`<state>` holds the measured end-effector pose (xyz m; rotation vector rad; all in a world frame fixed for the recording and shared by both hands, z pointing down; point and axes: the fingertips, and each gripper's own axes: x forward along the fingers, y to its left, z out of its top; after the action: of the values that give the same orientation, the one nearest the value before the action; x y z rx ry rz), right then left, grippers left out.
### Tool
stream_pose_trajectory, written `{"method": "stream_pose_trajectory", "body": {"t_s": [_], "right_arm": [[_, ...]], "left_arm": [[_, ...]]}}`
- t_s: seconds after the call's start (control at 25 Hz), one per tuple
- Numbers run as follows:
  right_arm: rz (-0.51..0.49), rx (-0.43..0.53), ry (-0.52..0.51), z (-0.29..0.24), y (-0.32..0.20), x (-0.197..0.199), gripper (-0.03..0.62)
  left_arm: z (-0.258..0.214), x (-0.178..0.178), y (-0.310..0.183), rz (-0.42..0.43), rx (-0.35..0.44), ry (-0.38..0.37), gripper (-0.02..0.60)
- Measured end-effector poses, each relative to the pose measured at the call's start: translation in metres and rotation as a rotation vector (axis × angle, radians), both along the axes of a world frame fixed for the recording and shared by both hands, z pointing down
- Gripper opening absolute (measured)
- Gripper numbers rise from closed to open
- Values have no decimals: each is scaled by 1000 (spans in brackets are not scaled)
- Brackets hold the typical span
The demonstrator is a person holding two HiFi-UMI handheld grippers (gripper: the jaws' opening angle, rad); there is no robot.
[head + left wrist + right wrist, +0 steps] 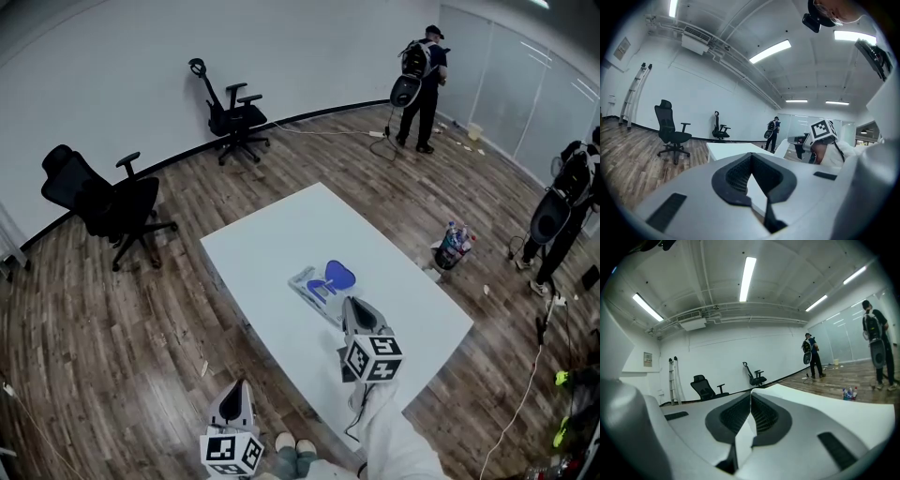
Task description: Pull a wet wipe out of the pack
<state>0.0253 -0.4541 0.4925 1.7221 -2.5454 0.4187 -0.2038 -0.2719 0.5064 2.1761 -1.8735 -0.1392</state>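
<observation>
You are holding the right claw (354,307) over the white bench (272,239), with its tip just on the near side of the wet wipe pack (314,287). Its jaws are pressing together. A pale sliver is showing low between them in the right gripper view, and you cannot tell whether that is a wipe. The pack is lying flat near the middle of the bench, and its blue lid (338,275) is standing open on the far side. No wipe is showing clearly above the pack in the head view.

You are holding the left claw (236,386) lower and to the left, off the bench's near edge and over the wood floor (112,347). Its jaws are meeting at the tip, with nothing gripped between them. Both claws are pointing roughly level, away from you. A bin of bottles (453,246) is sitting on the floor beyond the bench's right side.
</observation>
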Motion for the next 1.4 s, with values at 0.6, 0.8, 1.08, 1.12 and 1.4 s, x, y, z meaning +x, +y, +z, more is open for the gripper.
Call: {"method": "stream_pose_trajectory", "body": {"t_s": [0.6, 0.8, 1.08, 1.12, 1.4], "right_arm": [[19, -17, -25, 1, 101, 21, 12], [38, -19, -47, 8, 132, 23, 12], [63, -15, -80, 11, 156, 16, 12], [61, -16, -79, 13, 158, 15, 12], [30, -15, -44, 14, 157, 1, 12]], "left_arm": [[-27, 76, -7, 187, 68, 8, 0], [-31, 102, -6, 241, 85, 14, 0], [-43, 115, -11, 289, 99, -8, 0], [-44, 117, -11, 294, 100, -14, 0], [-47, 116, -12, 302, 103, -25, 0]]}}
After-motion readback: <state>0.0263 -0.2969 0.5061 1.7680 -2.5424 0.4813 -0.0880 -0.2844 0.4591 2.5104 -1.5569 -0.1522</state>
